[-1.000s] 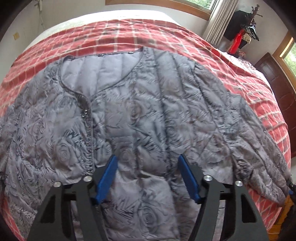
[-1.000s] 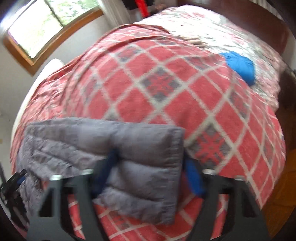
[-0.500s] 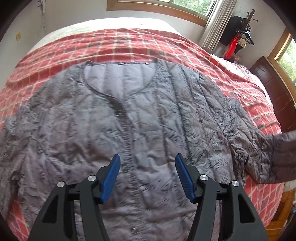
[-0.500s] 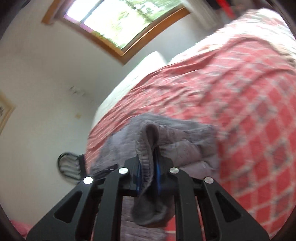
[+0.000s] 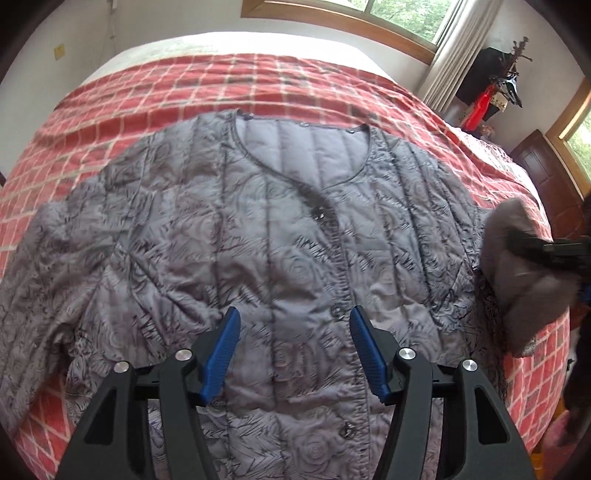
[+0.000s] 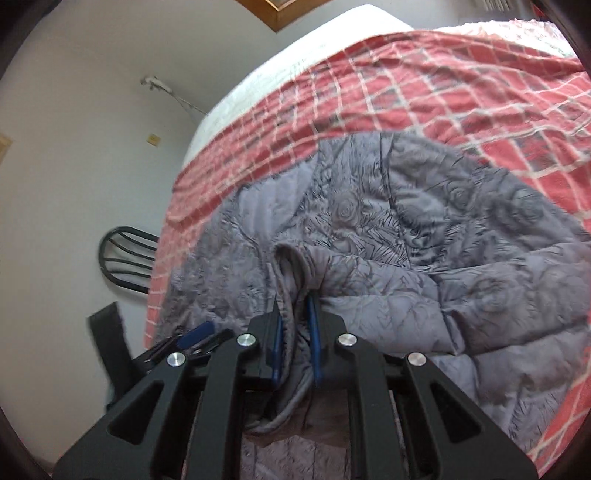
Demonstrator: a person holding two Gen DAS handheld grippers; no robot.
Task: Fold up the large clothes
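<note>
A grey quilted jacket (image 5: pixel 258 240) with a rose pattern lies front up, buttoned, on the red checked bedspread (image 5: pixel 184 85). My left gripper (image 5: pixel 293 325) is open and empty, hovering above the jacket's lower front. My right gripper (image 6: pixel 295 295) is shut on the cuff of the jacket's right sleeve (image 6: pixel 291 266) and holds it lifted over the jacket body (image 6: pixel 424 221). In the left wrist view the lifted sleeve (image 5: pixel 524 273) hangs from the right gripper (image 5: pixel 517 240) at the right edge.
The bed fills both views; its left edge (image 6: pixel 177 206) drops off toward a white wall. A black chair (image 6: pixel 122 258) stands beside the bed. A window (image 5: pixel 369 14), a curtain (image 5: pixel 447 55) and a dark door (image 5: pixel 543 162) lie beyond the bed.
My right gripper closed on the sleeve cuff, lifted it off the bed and swung it in over the jacket. My left gripper drew back and shifted left, staying open.
</note>
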